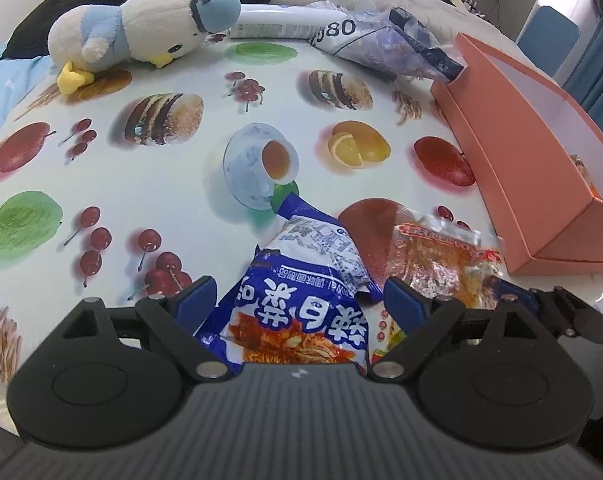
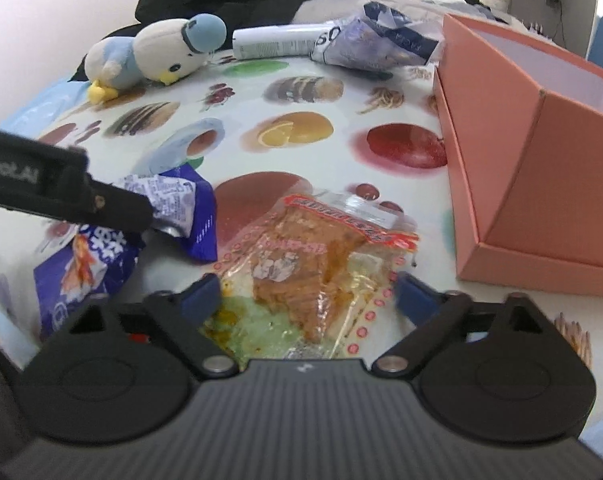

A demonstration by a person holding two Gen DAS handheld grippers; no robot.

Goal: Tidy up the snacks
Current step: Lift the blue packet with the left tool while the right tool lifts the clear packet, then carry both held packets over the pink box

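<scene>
The blue snack packet (image 1: pixel 301 280) lies on the fruit-print tablecloth (image 1: pixel 149 184), between the spread jaws of the left gripper (image 1: pixel 301 300); its pads seem not to press it. The clear orange snack packet (image 1: pixel 441 264) lies just right, near the pink box (image 1: pixel 541 184).

From the right wrist, the right gripper (image 2: pixel 307 292) straddles the clear packet (image 2: pixel 321 248), jaws apart, contact unclear.
</scene>
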